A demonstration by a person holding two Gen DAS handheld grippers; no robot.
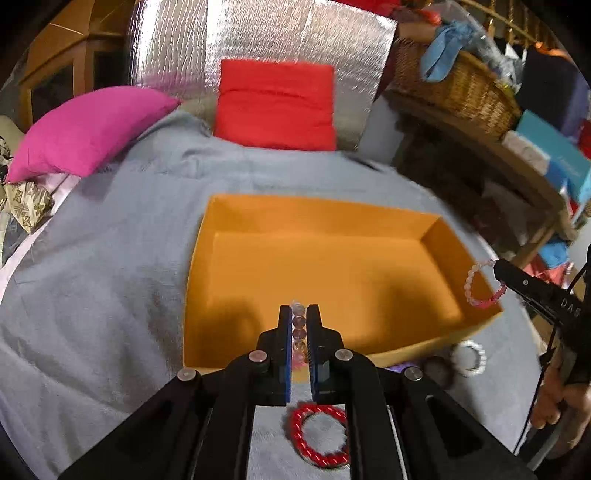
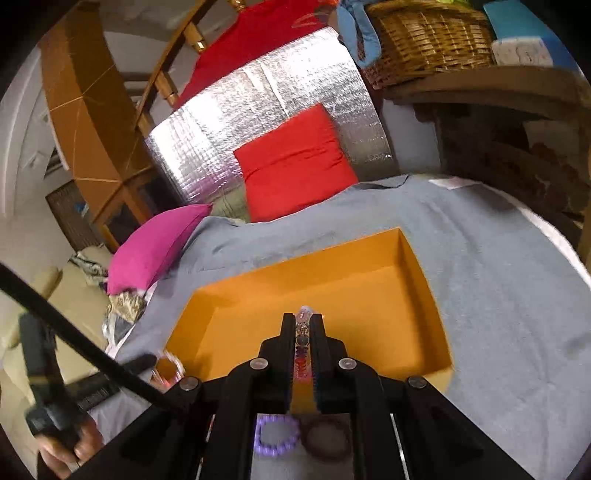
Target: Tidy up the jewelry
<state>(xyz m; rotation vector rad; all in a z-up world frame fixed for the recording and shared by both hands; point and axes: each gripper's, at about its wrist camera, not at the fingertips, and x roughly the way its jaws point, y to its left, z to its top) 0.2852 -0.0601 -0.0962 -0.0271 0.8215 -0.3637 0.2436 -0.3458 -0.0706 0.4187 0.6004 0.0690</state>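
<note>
An open orange box (image 1: pixel 332 221) lies on the grey blanket; it also shows in the right wrist view (image 2: pixel 424 295). My left gripper (image 1: pixel 299 314) is shut on a brownish bead bracelet (image 1: pixel 298 325) above the box's near wall. My right gripper (image 2: pixel 303 321) is shut on a pink bead bracelet (image 2: pixel 303 350) over the box; in the left wrist view it hangs from that gripper (image 1: pixel 476 284) at the box's right edge. A red bracelet (image 1: pixel 319 435), a white one (image 1: pixel 469 358), a purple one (image 2: pixel 275 435) and a dark one (image 2: pixel 327 439) lie on the blanket near the box.
A red cushion (image 1: pixel 275 105) and a pink cushion (image 1: pixel 88 129) lie at the far end against a silver foil panel (image 1: pixel 258 33). A wicker basket (image 1: pixel 454 81) stands on a wooden shelf at the right. Grey blanket (image 1: pixel 92 277) surrounds the box.
</note>
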